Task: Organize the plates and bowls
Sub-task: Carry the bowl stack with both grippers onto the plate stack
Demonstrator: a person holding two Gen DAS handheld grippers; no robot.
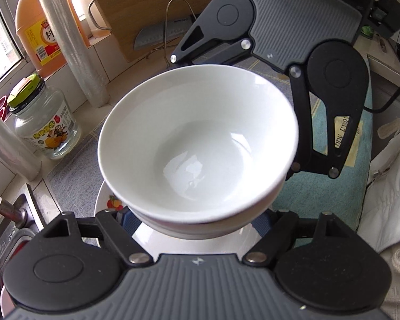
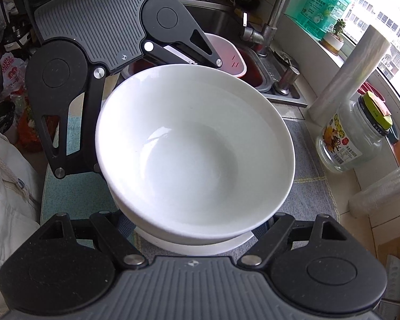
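Note:
A white bowl (image 1: 200,144) sits nested in a second white bowl (image 1: 200,228), above a white plate (image 1: 104,200) with a fruit print. The stack also shows in the right wrist view: top bowl (image 2: 194,154), lower bowl (image 2: 184,236), plate (image 2: 242,241). My left gripper (image 1: 193,220) closes on the bowls from one side and my right gripper (image 2: 193,220) from the opposite side; each one's fingers press the bowl walls under the rim. The fingertips are mostly hidden beneath the bowls. The right gripper (image 1: 253,61) faces the left one across the stack.
A glass jar (image 1: 44,122) with a green lid, cling-film rolls (image 1: 72,42) and an orange bottle (image 1: 40,26) stand by the window. A cutting board (image 1: 152,5) leans at the back. The sink (image 2: 226,18) with faucet (image 2: 269,26) and pink basin (image 2: 226,53) lies beyond. A blue-grey mat (image 2: 306,181) covers the counter.

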